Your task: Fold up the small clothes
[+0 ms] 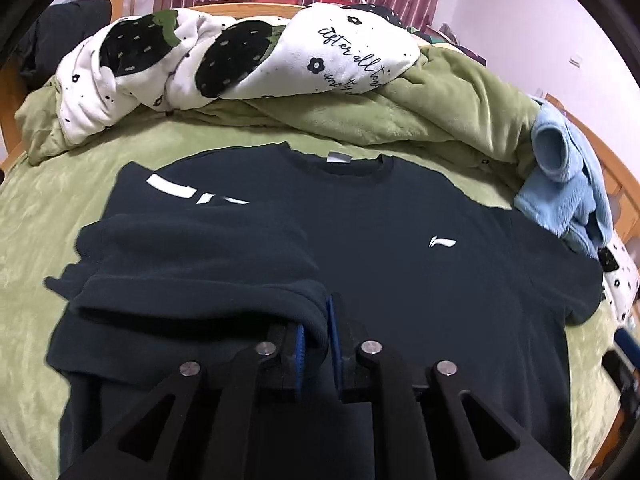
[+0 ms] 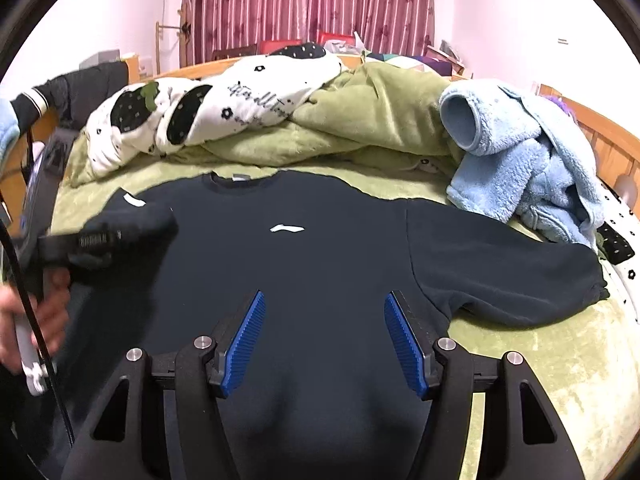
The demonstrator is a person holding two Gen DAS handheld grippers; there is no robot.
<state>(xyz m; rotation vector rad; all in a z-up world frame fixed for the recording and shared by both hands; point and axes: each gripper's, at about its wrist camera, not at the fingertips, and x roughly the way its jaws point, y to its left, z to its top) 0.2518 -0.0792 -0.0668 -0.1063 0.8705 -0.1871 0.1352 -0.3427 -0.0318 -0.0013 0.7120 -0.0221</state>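
Note:
A dark navy sweatshirt (image 1: 400, 272) with a small white chest logo lies face up on the green bed cover; it also shows in the right wrist view (image 2: 320, 248). My left gripper (image 1: 317, 332) is shut on the cuff of its left sleeve (image 1: 200, 264), which is folded over onto the chest. In the right wrist view the left gripper (image 2: 92, 240) holds that sleeve at the left. My right gripper (image 2: 324, 320) is open and empty above the shirt's lower body. The other sleeve (image 2: 504, 276) lies spread to the right.
A light blue fleece garment (image 2: 520, 172) lies at the right by the sweatshirt's shoulder. A rumpled green quilt (image 2: 380, 108) and a white black-patterned blanket (image 1: 248, 60) are piled behind. The wooden bed frame (image 2: 608, 136) runs along the right. My hand (image 2: 28, 320) shows at the left.

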